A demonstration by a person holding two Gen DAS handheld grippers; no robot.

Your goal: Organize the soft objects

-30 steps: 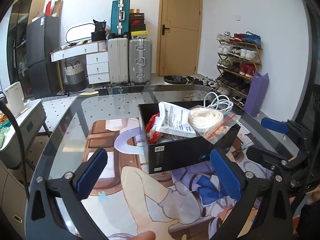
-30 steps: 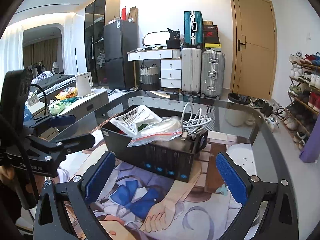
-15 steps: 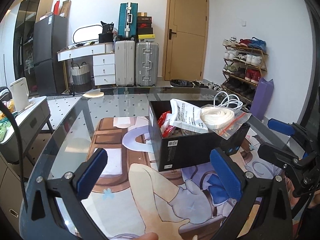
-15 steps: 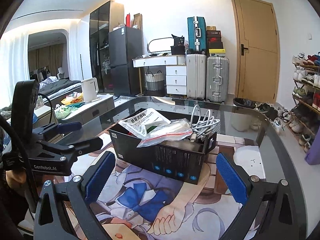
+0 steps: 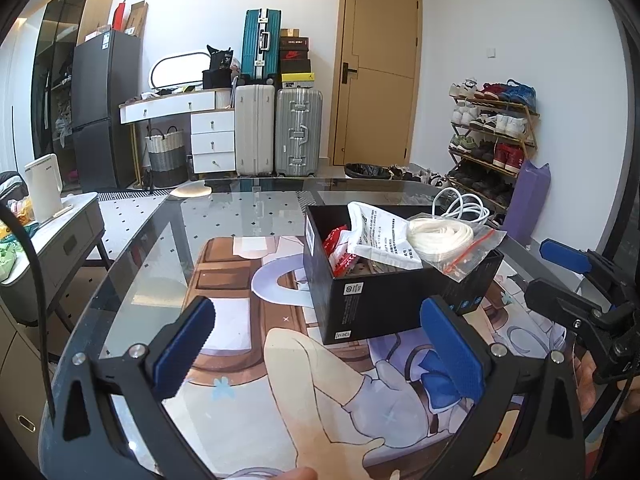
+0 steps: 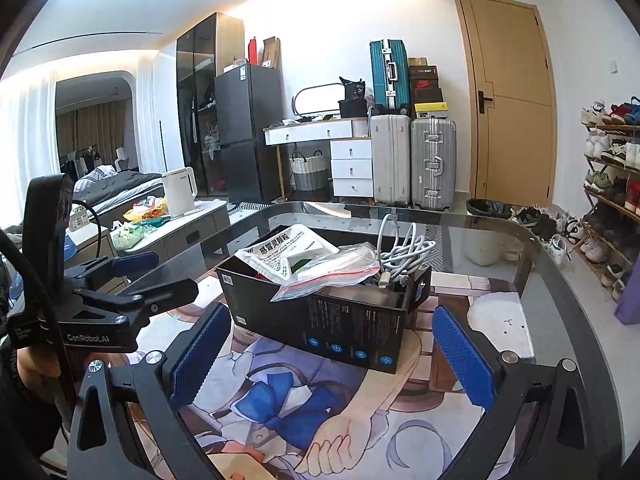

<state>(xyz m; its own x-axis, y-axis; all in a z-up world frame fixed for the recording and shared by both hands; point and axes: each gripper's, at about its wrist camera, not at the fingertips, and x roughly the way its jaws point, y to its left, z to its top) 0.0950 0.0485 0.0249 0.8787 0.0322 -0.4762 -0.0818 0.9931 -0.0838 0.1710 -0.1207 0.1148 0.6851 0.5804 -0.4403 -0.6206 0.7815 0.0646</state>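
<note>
Glass table (image 5: 168, 240) mostly bare — black box (image 5: 384, 304) (overfilled) centred; left gripper (image 5: 320, 350), right gripper (image 6: 332, 354) both wide, empty.

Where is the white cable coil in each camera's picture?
Left wrist view: the cable coil pokes up behind the far right corner of the black box, right of centre.
Right wrist view: the cable coil sits at the box's right end, just above centre.
Shared landmark: the zip bag lying on the box beside the coil.
</note>
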